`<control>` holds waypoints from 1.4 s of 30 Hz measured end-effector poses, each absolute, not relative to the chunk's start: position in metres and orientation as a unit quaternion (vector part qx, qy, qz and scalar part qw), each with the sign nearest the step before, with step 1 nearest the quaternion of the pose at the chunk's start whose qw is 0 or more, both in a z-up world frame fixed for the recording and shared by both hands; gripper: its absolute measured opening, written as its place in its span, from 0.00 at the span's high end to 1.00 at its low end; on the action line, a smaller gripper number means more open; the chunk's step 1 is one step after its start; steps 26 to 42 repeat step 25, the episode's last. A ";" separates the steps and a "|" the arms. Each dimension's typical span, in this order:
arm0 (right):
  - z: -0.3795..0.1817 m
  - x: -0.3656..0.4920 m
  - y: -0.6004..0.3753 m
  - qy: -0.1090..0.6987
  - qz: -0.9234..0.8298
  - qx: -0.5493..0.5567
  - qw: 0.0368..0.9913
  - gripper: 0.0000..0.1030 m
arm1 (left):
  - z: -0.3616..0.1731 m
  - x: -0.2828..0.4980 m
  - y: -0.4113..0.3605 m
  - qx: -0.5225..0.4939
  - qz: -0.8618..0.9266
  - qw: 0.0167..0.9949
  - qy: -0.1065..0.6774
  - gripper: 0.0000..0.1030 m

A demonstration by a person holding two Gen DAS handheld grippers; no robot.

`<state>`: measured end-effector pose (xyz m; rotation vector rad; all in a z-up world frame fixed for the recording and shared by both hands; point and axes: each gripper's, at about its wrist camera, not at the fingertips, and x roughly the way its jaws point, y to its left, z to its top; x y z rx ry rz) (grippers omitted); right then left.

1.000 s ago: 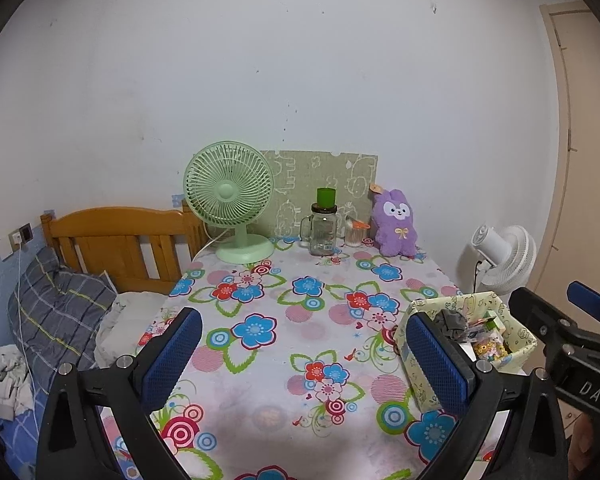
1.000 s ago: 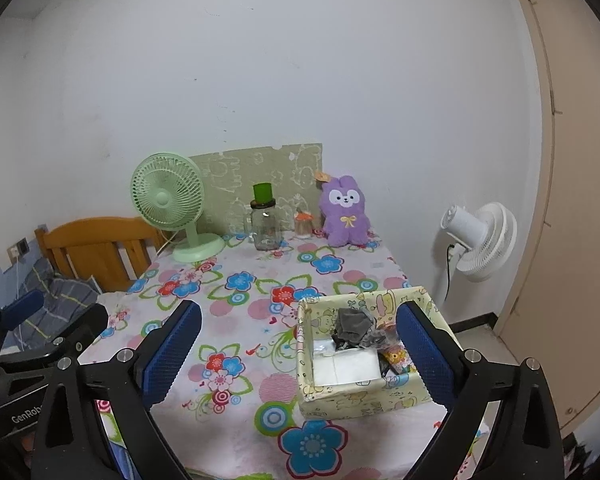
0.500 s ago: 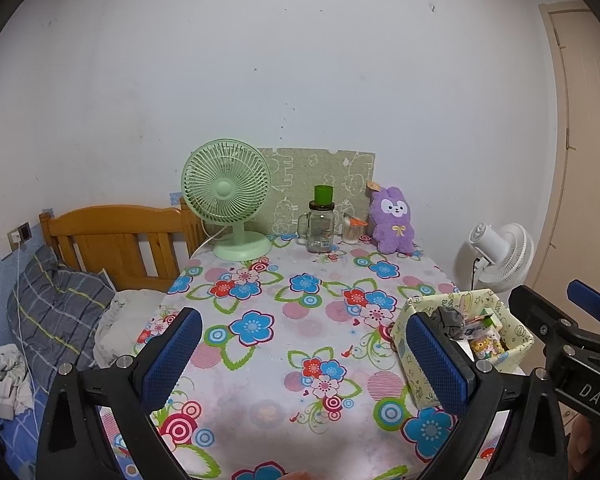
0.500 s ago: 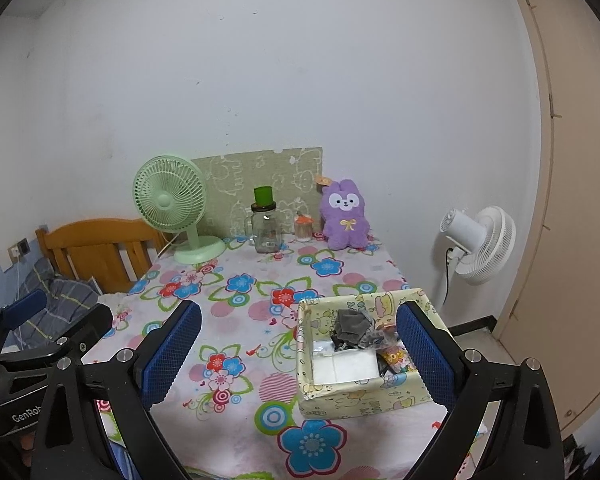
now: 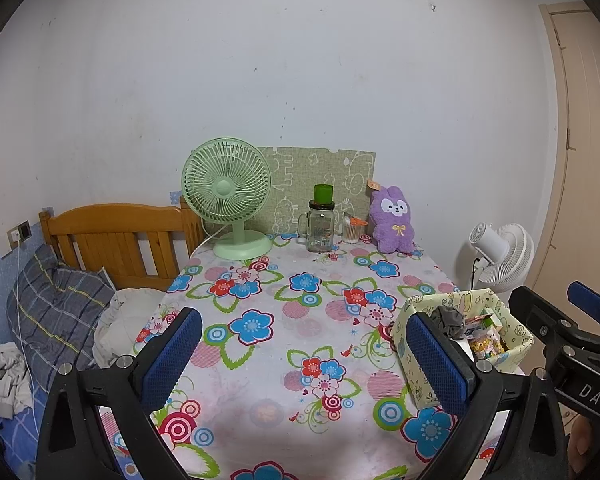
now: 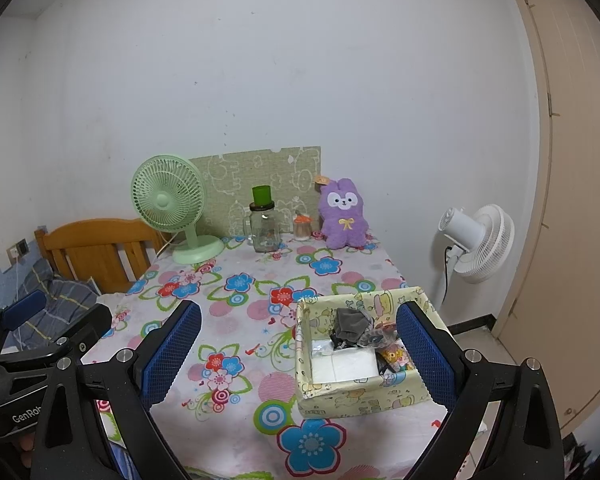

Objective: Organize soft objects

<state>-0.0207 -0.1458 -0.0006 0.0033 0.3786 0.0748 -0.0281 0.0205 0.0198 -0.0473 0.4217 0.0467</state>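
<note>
Purple plush rabbit [image 6: 343,216] sits upright at the table's far edge, facing the cameras. Fabric box [image 6: 364,394] holds a dark grey cloth [image 6: 350,326], white packet, small snacks. Left gripper [image 5: 304,356] and right gripper [image 6: 298,354] — both spread wide, empty.

Green desk fan [image 5: 230,200], glass jar [image 5: 321,226] at table's [image 5: 276,344] far edge; white fan [image 6: 478,242] beside door [image 6: 572,200].

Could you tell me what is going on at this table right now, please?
A person holds a hand-held gripper in each hand above the flowered table. The left hand-held gripper and right hand-held gripper are both open and empty. A fabric box with a grey cloth inside sits near the front right; a purple plush bunny stands at the back.
</note>
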 end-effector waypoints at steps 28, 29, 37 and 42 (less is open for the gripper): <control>-0.002 -0.017 -0.146 0.192 0.033 0.007 0.981 0.03 | 0.018 -0.026 0.020 -0.024 0.023 0.977 0.212 0.00; -0.002 -0.017 -0.146 0.192 0.033 0.007 0.981 0.03 | 0.018 -0.026 0.020 -0.024 0.023 0.977 0.212 0.00; -0.002 -0.017 -0.146 0.192 0.033 0.007 0.981 0.03 | 0.018 -0.026 0.020 -0.024 0.023 0.977 0.212 0.00; -0.002 -0.017 -0.146 0.192 0.033 0.007 0.981 0.03 | 0.018 -0.026 0.020 -0.024 0.023 0.977 0.212 0.00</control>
